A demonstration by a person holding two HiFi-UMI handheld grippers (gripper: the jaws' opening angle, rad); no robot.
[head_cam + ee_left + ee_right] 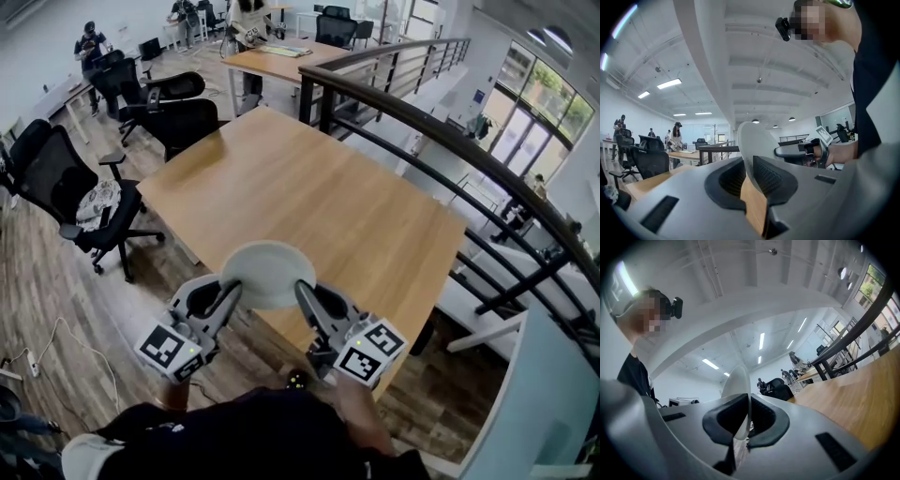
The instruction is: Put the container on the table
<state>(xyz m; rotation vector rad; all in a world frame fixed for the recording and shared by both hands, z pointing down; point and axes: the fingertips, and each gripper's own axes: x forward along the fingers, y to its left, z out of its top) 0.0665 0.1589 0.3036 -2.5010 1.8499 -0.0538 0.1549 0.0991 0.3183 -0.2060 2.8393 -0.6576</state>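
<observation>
A white round container (267, 274) hangs just over the near edge of the wooden table (309, 187), held level between both grippers. My left gripper (231, 292) is shut on its left rim and my right gripper (304, 292) is shut on its right rim. In the left gripper view the thin white rim (751, 140) stands pinched between the dark pads of the left gripper (749, 177), and the right gripper's body (801, 151) shows beyond it. The right gripper view shows that gripper (747, 420) clamped on the container's rim (738, 380), with the tabletop (855, 397) at the right.
Black office chairs (89, 202) (187, 117) stand left of the table. A dark curved railing (450, 141) runs along its right side. A second wooden table (281, 61) and several people are at the back. Cables lie on the floor at the lower left (56, 352).
</observation>
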